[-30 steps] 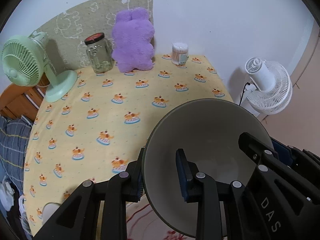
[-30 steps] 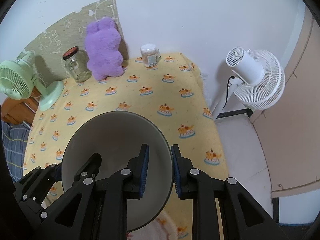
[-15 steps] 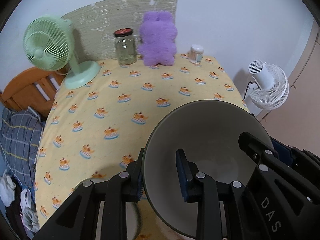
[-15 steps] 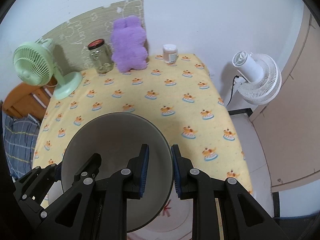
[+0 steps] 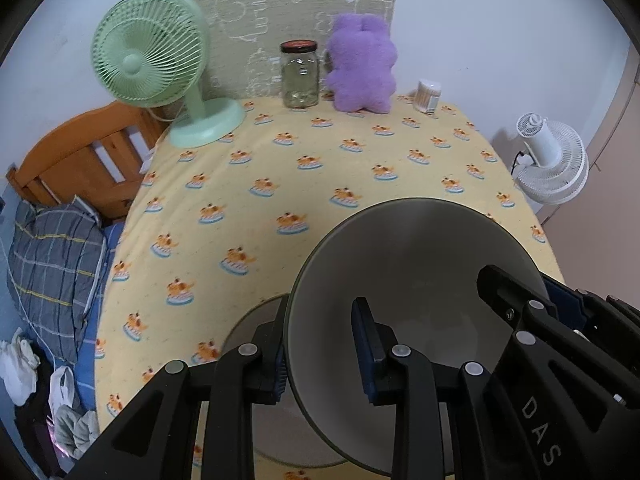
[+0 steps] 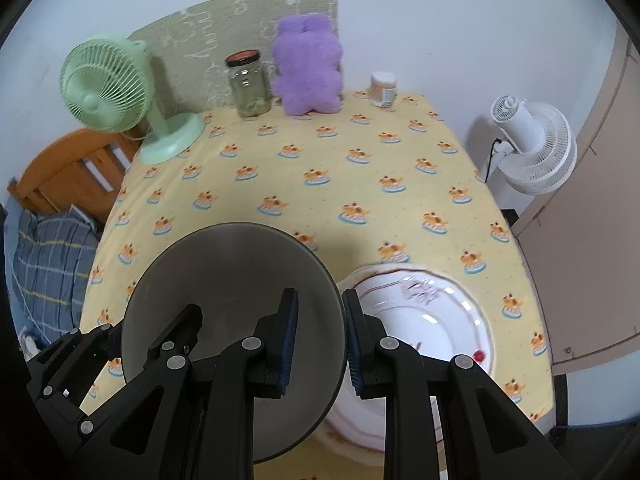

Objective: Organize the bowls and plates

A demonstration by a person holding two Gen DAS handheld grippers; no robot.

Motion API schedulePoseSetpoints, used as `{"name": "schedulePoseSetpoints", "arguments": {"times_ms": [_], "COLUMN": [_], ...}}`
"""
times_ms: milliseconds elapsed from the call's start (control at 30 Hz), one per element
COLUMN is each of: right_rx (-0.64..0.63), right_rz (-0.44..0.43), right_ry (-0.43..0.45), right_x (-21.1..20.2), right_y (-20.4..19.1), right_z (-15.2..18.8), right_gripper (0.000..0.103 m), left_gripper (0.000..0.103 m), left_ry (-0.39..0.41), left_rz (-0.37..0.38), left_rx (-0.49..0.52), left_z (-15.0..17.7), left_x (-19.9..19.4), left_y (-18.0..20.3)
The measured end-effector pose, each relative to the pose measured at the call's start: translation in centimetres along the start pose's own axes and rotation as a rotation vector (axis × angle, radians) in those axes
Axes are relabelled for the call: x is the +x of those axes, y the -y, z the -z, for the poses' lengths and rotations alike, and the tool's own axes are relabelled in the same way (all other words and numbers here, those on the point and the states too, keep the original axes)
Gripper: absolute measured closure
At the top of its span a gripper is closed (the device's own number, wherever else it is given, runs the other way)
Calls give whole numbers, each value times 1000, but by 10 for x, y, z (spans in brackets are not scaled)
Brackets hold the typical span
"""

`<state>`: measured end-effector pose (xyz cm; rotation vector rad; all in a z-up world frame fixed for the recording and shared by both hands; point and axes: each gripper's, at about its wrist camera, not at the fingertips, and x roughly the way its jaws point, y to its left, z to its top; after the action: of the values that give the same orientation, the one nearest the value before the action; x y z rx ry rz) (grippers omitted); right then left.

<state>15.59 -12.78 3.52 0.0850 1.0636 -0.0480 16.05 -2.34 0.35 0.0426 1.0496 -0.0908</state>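
The surface (image 6: pixel 360 184), under a yellow patterned cloth, carried a green fan (image 5: pixel 152 64), a purple plush toy (image 5: pixel 362 68) and a glass jar (image 5: pixel 300 74) along its far edge, all well apart from my work. Nearer me lay a white decorated plate (image 6: pixel 432 320) on the right side, and the left wrist view showed the rim of another grey dish (image 5: pixel 256 316) flat on the cloth beneath my hold. The grey bowl (image 5: pixel 412 280) was off the surface, tilted, held between both tools at once. My left gripper (image 5: pixel 320 356) was clamped on its left rim, one finger inside and one outside; my right gripper (image 6: pixel 318 338) was clamped likewise on the opposite rim. I judged the bowl stiff, smooth-glazed, probably ceramic, hence breakable and inclined to slip in a rim pinch. The rim was the only practicable hold; gripping at two opposite points seemed prudent.
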Motion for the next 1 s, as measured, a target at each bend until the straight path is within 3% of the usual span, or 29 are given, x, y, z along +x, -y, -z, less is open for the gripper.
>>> {"name": "schedulePoseSetpoints", "arguments": {"times_ms": [533, 1000], "right_rx": [-59, -84], "right_rz": [-7, -1], "right_ry": [-57, -118], "right_x": [14, 37], "right_y": [-57, -72], "right_z": [20, 36], "right_gripper": [77, 77], "left_gripper": [76, 76], "left_ry": [-62, -116], "left_rz": [-9, 2], "left_rx": [-57, -86], "left_z": [29, 43], "left_x": [9, 28], "left_y": [-55, -65]}}
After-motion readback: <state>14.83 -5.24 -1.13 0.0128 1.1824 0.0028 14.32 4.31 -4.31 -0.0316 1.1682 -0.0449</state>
